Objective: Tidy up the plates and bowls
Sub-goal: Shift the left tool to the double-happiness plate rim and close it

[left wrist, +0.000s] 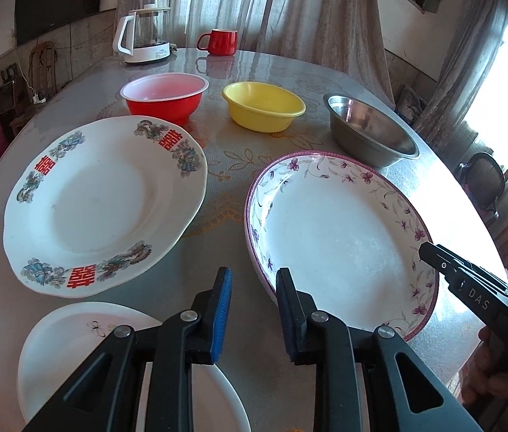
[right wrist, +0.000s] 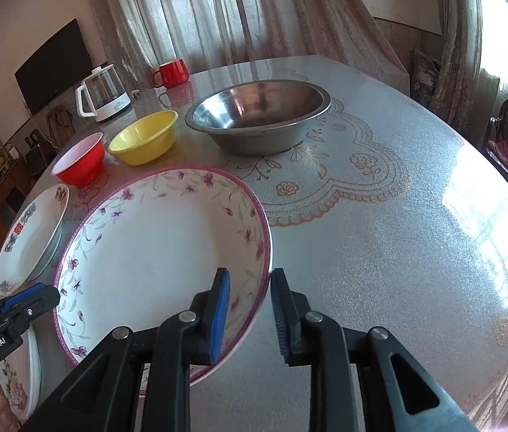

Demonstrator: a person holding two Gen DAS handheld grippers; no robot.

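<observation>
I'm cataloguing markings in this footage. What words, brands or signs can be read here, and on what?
"DAS": white letters on the right gripper body, left wrist view.
"GenRobot.AI": white label on the left gripper body, right wrist view.
"囍": red double-happiness signs on the rim of the dragon-pattern plate.
Print on the kettle base: too small to read.
Faint script on the small white plate: illegible.
</observation>
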